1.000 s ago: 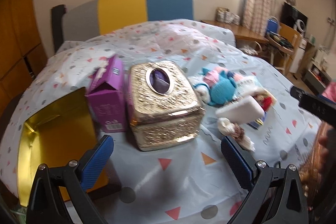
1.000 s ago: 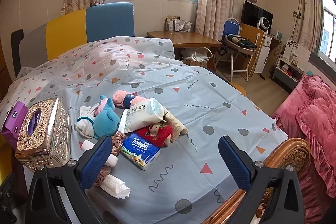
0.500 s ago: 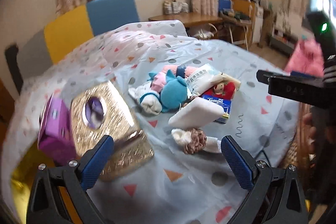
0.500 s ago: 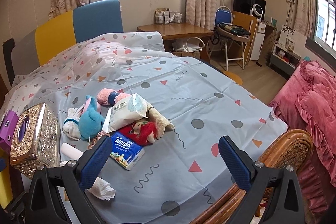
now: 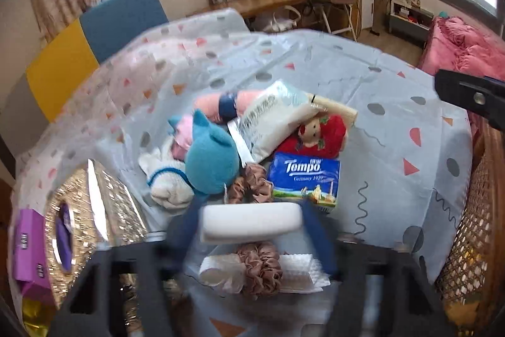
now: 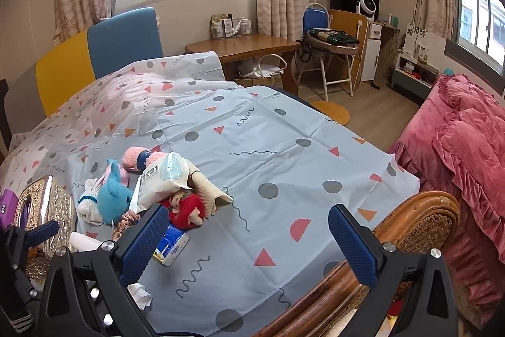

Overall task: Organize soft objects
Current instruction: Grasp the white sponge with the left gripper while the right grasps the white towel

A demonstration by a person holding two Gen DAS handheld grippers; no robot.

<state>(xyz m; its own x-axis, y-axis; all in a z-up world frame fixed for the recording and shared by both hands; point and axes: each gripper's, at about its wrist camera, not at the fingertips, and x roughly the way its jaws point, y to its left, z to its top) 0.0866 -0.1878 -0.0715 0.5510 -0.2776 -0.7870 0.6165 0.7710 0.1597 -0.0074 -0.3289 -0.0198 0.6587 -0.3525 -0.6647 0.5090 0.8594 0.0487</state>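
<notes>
L gripper (image 5: 251, 221): jaws closing, w/ a white rounded oblong foam-like block (image 5: 249, 221) between the blue pads; the pads sit at its two ends, but motion blur hides whether they press yet. Gripper tilts steeply down at the pile. Just under the block: a brown satin scrunchie (image 5: 260, 269) lying on a white rolled cloth and paper napkin (image 5: 296, 273). A second brown scrunchie (image 5: 251, 183) lies just beyond the block.

Further out, still in the L view: blue "Tempo" tissue pack (image 5: 304, 180), touching a red strawberry-shaped plush doll (image 5: 318, 131). A white soft pack of wet wipes (image 5: 271, 119) leans over the doll and over a teal plush toy w/ ears (image 5: 210, 161). White sock-like item w/ blue stripe (image 5: 165, 179) just left of the teal toy; pink rolled towel w/ navy band (image 5: 221, 105) behind. Far left: ornate gold metal tissue box (image 5: 94, 220), purple carton (image 5: 26, 251) beside it. All on a pale blue patterned tablecloth covering the surface (image 5: 394, 147).

R gripper (image 6: 247, 234): jaws wide apart, nothing between them, held off to the right of the pile above the cloth edge, angled down. Its left pad overlaps the tissue pack in the R view. Wicker chair back (image 6: 419, 223) just beneath. Pink bedspread (image 6: 467, 147) on the right.
</notes>
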